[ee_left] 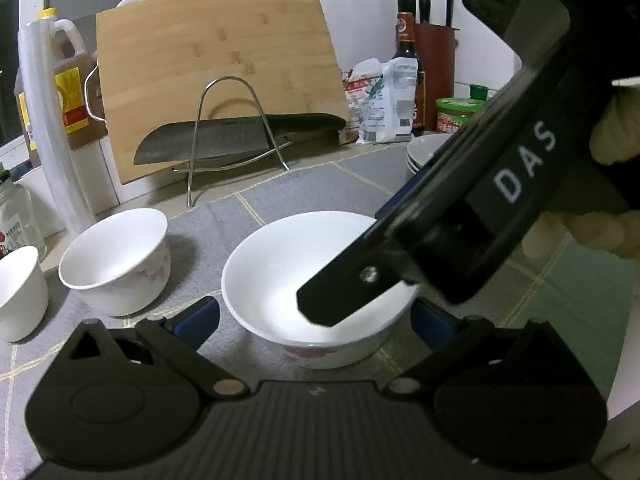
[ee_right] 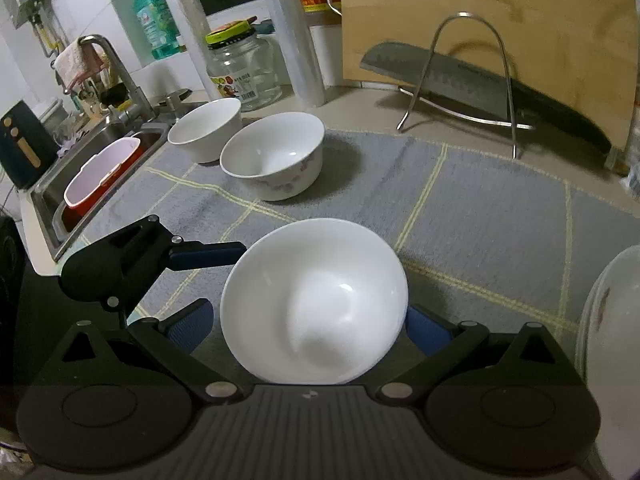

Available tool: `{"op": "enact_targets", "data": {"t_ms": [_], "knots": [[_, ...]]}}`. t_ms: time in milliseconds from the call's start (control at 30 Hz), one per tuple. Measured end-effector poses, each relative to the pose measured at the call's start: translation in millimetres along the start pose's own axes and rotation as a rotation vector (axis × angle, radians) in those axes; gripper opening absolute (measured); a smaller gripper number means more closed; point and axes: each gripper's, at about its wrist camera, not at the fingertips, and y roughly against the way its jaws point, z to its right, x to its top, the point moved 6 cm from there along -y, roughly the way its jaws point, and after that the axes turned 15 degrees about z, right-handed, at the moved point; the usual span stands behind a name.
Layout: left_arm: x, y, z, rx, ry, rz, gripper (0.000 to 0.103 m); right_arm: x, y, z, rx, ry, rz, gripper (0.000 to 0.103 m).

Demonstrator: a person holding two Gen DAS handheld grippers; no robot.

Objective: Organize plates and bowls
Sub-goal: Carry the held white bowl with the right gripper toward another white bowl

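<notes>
Now, on the grey checked mat (ee_right: 480,208), I work both grippers around one white bowl (ee_right: 316,300) near the counter's front edge.

Largest first: the mat carries two more bowls (ee_right: 272,156) towards the sink, and stacked plates (ee_right: 612,320) at my right. The bowl sits mouth-up and slightly tilted; being round, it has no long axis. My right gripper (ee_right: 308,328) is spread, blue pads flanking the bowl, contact unclear. My left gripper (ee_left: 316,320) is likewise spread beside it. I judge the grippers could collide, or the slick rim could slip when squeezed.

"DAS" in white on black right tool (ee_left: 400,216) body.
</notes>
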Motion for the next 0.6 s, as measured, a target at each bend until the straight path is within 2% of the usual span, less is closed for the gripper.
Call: {"op": "enact_targets", "data": {"t_ms": [167, 333, 500, 600], "knots": [[-3, 10, -3, 0.002, -0.004, -0.014, 0.100, 4, 11, -1, -0.031, 0.065, 0.025, 0.103], [-4, 28, -14, 0.025, 0.031, -0.040, 0.101, 5, 18, 5, -0.064, 0.069, 0.032, 0.103], [0, 45, -41, 0.091, 0.113, -0.048, 0.102, 12, 22, 6, -0.090, 0.116, 0.055, 0.103], [4, 47, -62, 0.149, 0.103, -0.037, 0.102, 22, 16, 3, -0.079, 0.149, 0.067, 0.103]]}}
